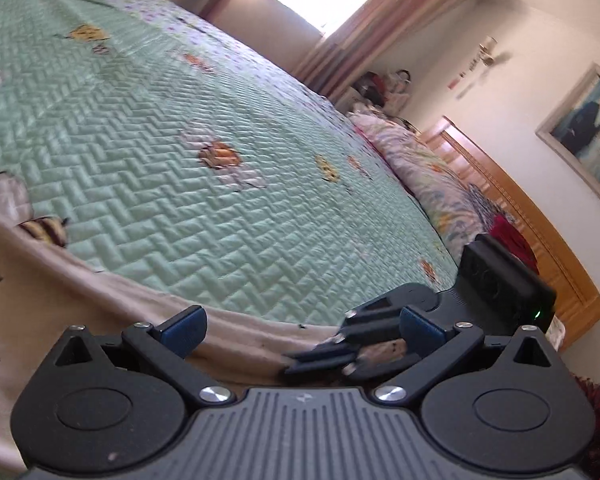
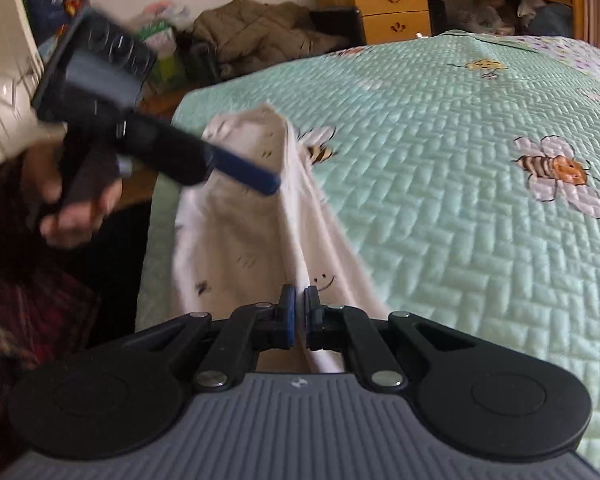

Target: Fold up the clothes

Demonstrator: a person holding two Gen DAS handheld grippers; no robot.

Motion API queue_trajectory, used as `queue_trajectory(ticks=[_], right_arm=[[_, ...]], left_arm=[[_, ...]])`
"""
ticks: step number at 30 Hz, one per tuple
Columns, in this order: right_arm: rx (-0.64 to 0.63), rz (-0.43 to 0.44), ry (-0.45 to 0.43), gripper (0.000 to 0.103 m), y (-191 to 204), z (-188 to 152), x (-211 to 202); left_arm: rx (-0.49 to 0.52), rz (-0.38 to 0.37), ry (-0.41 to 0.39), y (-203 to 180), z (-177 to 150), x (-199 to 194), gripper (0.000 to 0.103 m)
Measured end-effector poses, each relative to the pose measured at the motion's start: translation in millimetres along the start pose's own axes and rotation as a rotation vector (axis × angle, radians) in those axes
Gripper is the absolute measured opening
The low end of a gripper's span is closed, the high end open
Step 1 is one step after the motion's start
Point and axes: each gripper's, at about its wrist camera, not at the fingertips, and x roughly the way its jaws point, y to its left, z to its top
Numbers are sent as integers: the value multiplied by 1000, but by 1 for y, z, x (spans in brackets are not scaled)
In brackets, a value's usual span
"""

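Note:
A beige garment [image 2: 236,224] with small printed faces lies at the near edge of the bed, lifted into a ridge. My right gripper [image 2: 299,312] is shut on a fold of it. It also shows in the left wrist view [image 1: 296,350], gripping the garment's edge. My left gripper [image 1: 300,330] is open above the garment [image 1: 80,304], its blue pads wide apart. In the right wrist view the left gripper [image 2: 272,184] is blurred and reaches the raised far end of the cloth.
The bed's green quilted cover [image 1: 160,140] with bee prints spreads beyond the garment. Pillows [image 1: 420,168] and a wooden headboard [image 1: 540,232] lie to the right. A wooden desk [image 2: 392,4] and a pile of clothes [image 2: 260,32] stand past the bed.

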Motion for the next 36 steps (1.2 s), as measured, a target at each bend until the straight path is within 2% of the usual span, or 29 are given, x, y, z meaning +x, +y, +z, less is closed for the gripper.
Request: queue_trajectory(ticks=[3,6,9,13,15,17,19,22,23,27,34,36], right_arm=[[3,-21,-10,6,6,-6,2],[33,-6,-18,6,5,-10,3],[67,26,-17,6,1,-13,3],[120,44,-30,6,-9,-14,-7],[142,16,-55,9,-15,-13,-16],[151,-54,-98,11,-20,-9,-26],[117,-145,-108,12,-21,-2,-27],[-55,-280,-34,13,-4,7,-8],[-92,-293,-18,13,1,8,-1],[-146,-234,54,15,11,9,15],[-258,-254,125,17,27,5,15],[-334,-293,147,24,31,1,19]], left_arm=[[55,-13,18,-8,-4,11,102],[-42,-50,28,6,-4,25,102],[-127,-7,58,28,-7,38,102],[-140,-51,34,38,-16,33,102],[-120,-65,32,40,-20,29,102],[-89,-69,32,40,-25,27,102],[-79,-68,36,41,-27,27,102],[-85,-77,36,43,-28,26,102],[-88,-82,36,44,-28,25,102],[-97,-100,35,49,-29,21,102],[-108,-108,39,52,-28,23,102],[-104,-104,42,52,-28,24,102]])
